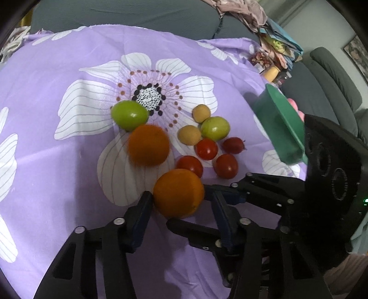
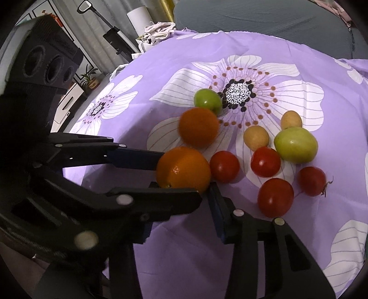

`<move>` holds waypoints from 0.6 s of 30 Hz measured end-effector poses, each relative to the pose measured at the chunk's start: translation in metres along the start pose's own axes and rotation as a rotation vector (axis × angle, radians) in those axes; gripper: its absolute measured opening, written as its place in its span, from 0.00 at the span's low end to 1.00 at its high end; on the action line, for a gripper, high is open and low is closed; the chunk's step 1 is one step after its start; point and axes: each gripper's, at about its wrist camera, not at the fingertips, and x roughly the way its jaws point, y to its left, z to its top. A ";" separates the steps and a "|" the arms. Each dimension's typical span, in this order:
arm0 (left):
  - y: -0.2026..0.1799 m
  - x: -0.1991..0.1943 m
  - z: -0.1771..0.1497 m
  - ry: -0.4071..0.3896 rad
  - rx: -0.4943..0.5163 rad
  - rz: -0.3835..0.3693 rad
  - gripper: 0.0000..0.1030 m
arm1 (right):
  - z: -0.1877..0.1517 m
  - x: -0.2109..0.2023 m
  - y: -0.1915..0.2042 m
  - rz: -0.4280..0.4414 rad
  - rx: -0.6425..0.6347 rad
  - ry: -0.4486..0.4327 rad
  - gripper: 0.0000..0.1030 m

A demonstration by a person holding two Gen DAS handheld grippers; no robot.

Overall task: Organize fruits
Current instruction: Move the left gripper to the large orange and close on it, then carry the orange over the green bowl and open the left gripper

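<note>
The left gripper [image 1: 178, 202] closes its blue-padded jaws on a round orange fruit [image 1: 178, 193], which rests on the purple flowered cloth [image 1: 69, 161]. Just beside this fruit, the right gripper [image 2: 181, 193] is spread wide around it. No readable writing.

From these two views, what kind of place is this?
Probably a living room at home: a grey sofa behind the flowered cloth, a potted plant by a cabinet, and clothes heaped on the sofa.
</note>
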 end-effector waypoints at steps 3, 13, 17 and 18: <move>0.001 -0.001 0.000 0.000 -0.005 -0.001 0.46 | -0.001 -0.001 0.000 -0.002 0.000 -0.009 0.40; -0.020 -0.010 0.000 -0.014 0.039 -0.006 0.46 | -0.008 -0.022 0.002 -0.017 -0.003 -0.057 0.40; -0.032 -0.013 0.003 -0.020 0.071 -0.003 0.46 | -0.012 -0.034 0.000 -0.030 0.000 -0.087 0.40; -0.036 -0.014 0.004 -0.022 0.080 -0.003 0.46 | -0.013 -0.039 0.000 -0.036 0.001 -0.098 0.40</move>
